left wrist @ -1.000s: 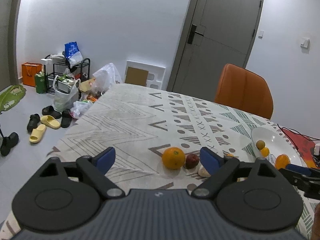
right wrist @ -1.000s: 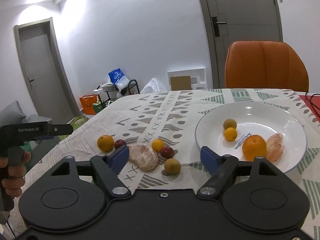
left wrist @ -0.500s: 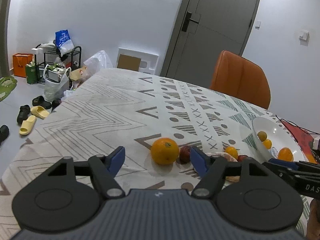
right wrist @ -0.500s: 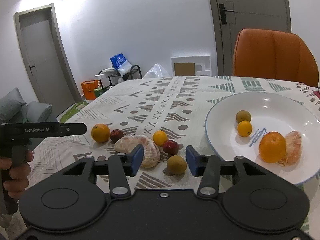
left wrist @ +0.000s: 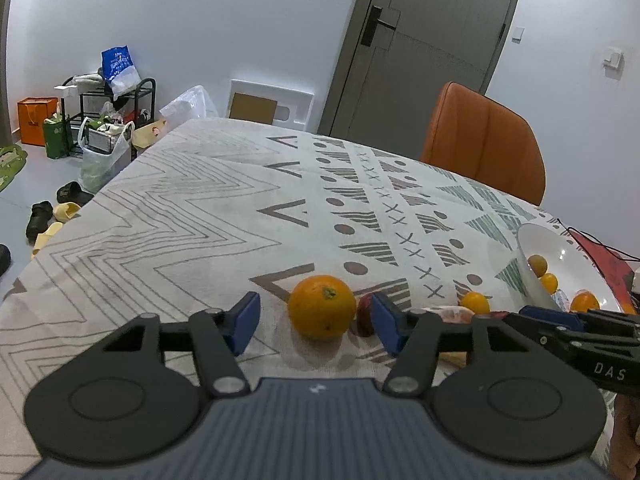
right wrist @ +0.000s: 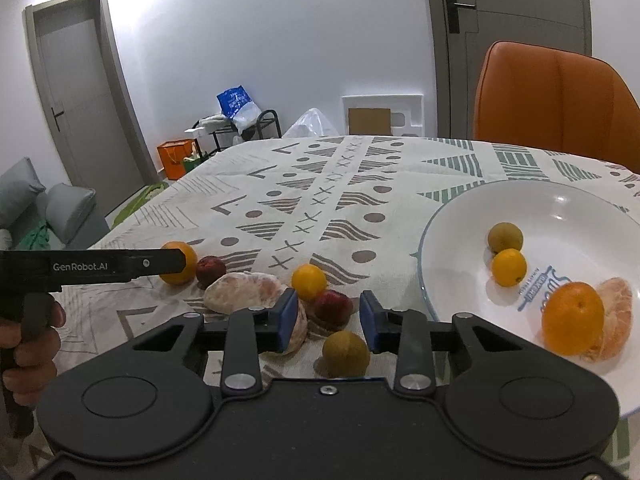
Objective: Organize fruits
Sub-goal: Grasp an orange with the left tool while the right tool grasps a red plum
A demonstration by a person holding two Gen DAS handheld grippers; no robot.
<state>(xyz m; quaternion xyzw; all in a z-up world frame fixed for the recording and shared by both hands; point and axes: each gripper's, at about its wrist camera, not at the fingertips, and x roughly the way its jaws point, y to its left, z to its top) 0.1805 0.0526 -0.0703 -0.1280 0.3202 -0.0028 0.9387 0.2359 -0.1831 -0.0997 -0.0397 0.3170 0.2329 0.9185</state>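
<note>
In the left wrist view my left gripper [left wrist: 316, 324] is open around an orange [left wrist: 322, 306] on the patterned tablecloth, with a dark red fruit [left wrist: 364, 312] beside its right finger. In the right wrist view my right gripper [right wrist: 328, 320] is open, its fingers on either side of a red fruit [right wrist: 333, 307] and a brown-green fruit [right wrist: 346, 353]. A peeled pomelo [right wrist: 244, 292] and a small orange [right wrist: 309, 281] lie just beyond. The white plate [right wrist: 444, 240] at right holds an orange [right wrist: 573, 318], peeled segments [right wrist: 618, 312] and two small fruits.
An orange chair [right wrist: 552, 100] stands at the table's far side. A red mat with a cable [left wrist: 608, 256] lies past the plate. Shoes, bags and a rack [left wrist: 100, 120] are on the floor to the left.
Both grippers moved forward and down toward the fruit. The left now straddles the orange. The right gripper's fingers have narrowed around the red and brown-green fruits.
</note>
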